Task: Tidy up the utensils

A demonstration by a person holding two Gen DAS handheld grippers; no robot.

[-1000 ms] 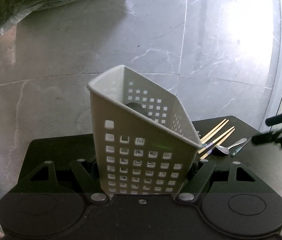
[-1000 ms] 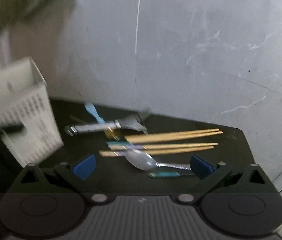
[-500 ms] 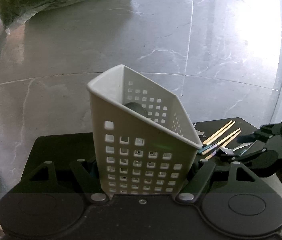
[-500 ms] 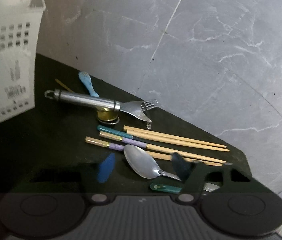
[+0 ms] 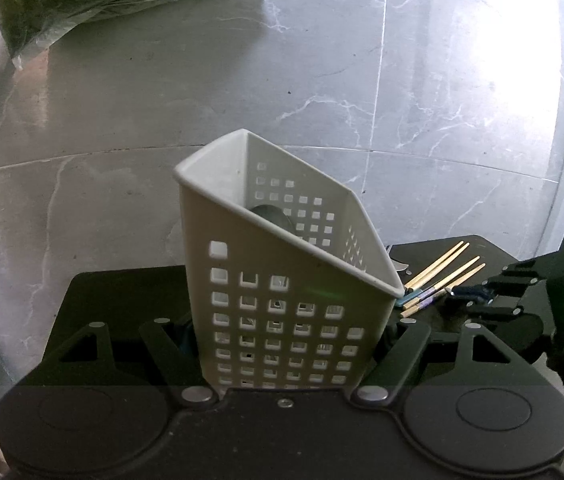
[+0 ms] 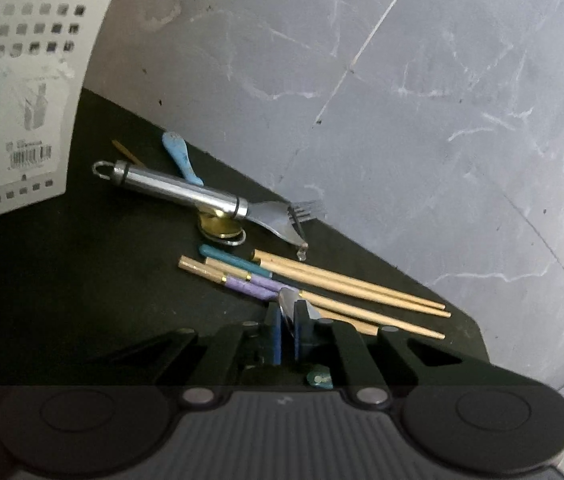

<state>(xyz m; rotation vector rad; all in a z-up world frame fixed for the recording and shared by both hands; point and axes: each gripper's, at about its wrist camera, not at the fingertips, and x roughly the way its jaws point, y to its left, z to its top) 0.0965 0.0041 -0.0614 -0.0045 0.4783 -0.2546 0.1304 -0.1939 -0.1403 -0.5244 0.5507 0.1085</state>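
Pinching the spoon [image 6: 290,303], right tongs [image 6: 287,334] hide its bowl; left tongs [image 5: 287,332] clamp the basket [image 5: 282,280].

On the mat [image 6: 82,280], the chopsticks [image 6: 345,288] are laid at the centre. The peeler [image 6: 186,194] is found toward 11 o'clock behind them, the basket [image 6: 18,112] further toward 10 o'clock, and the spoon [image 6: 291,304] in front of the chopsticks.
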